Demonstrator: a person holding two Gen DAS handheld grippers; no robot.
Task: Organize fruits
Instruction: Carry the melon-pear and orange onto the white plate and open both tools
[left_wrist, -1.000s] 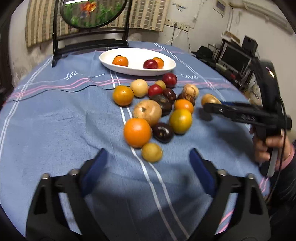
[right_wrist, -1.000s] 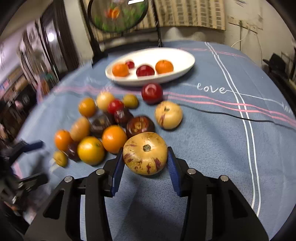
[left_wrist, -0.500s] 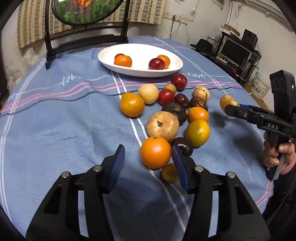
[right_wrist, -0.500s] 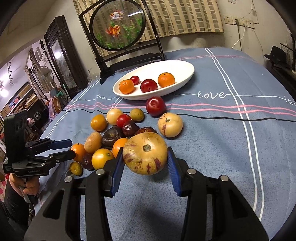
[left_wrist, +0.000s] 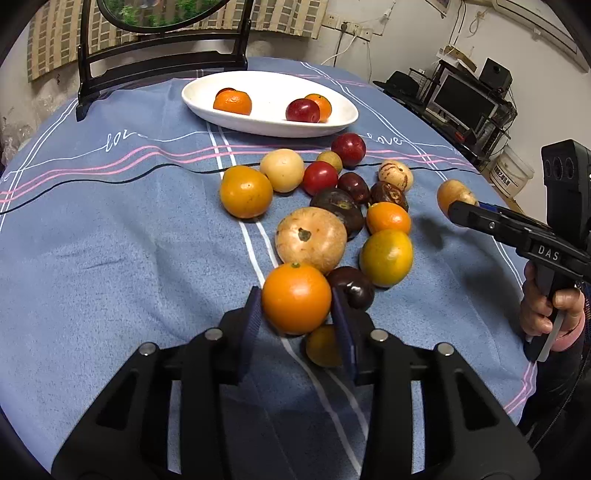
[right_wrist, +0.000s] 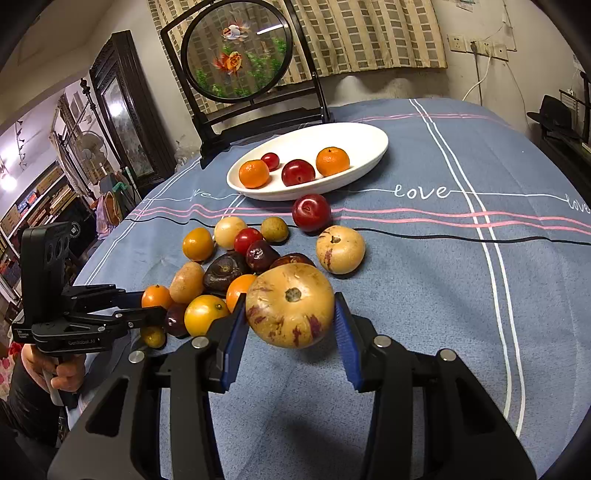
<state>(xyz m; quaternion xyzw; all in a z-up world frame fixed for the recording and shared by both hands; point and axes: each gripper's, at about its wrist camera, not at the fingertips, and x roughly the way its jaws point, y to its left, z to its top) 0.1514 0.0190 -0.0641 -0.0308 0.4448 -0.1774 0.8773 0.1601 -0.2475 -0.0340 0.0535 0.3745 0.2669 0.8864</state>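
Several oranges, plums and pale fruits lie piled on the blue tablecloth (left_wrist: 110, 258). My left gripper (left_wrist: 297, 321) has its jaws closing on the nearest orange (left_wrist: 295, 302), and both blue pads touch its sides. A small yellow fruit (left_wrist: 321, 347) lies half hidden behind the right pad. My right gripper (right_wrist: 290, 317) is shut on a big pale fruit with purple streaks (right_wrist: 290, 304), held a little above the cloth. The white oval dish (right_wrist: 369, 147) at the back holds two oranges and two red plums. The left wrist view shows the right gripper (left_wrist: 458, 214) with that pale fruit (left_wrist: 452, 192).
A round fish picture on a black stand (right_wrist: 236, 51) stands behind the dish. A person's hand (left_wrist: 550, 310) grips the right tool at the table's right edge. A monitor and shelves (left_wrist: 461, 99) stand beyond that edge. Bare cloth lies left of the pile.
My left gripper has moved forward and down to the nearest orange, and its jaws have narrowed from wide apart to touching it. The right gripper still holds the pale fruit.
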